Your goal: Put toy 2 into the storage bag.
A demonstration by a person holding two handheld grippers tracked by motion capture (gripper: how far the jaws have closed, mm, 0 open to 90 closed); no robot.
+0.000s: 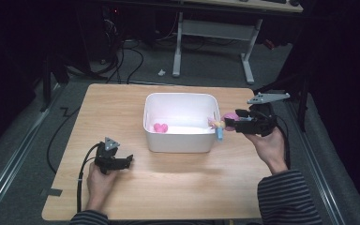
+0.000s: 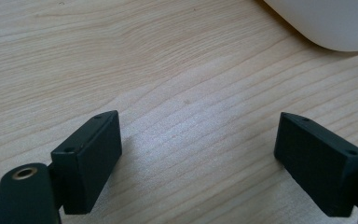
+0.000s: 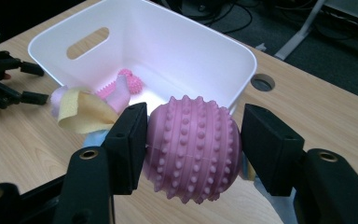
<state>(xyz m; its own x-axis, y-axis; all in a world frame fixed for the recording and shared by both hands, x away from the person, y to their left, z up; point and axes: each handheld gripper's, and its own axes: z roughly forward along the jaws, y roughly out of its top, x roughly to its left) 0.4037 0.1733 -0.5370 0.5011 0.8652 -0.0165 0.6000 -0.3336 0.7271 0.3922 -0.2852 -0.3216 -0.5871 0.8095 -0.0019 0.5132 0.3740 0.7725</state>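
A pink spiky ball point(image 3: 193, 147) with yellow and lilac fabric strips point(image 3: 86, 112) hangs in my right gripper point(image 3: 193, 128), which is shut on it. In the high view the right gripper point(image 1: 229, 123) holds the ball point(image 1: 231, 116) just outside the right wall of the white bin point(image 1: 180, 140), with the strips trailing at the rim. A pink knobbly toy point(image 1: 161, 127) lies inside the bin point(image 3: 205, 44); the same toy point(image 3: 127, 83) rests on its floor. My left gripper point(image 1: 123, 162) stands open on the table left of the bin, its jaws point(image 2: 198, 135) wide apart over bare wood.
The wooden table point(image 1: 178, 183) has a round cable hole point(image 3: 263, 82) past the bin. The bin's corner point(image 2: 326, 23) lies just ahead of the left gripper. A desk frame point(image 1: 215, 42) and cables stand on the dark floor behind.
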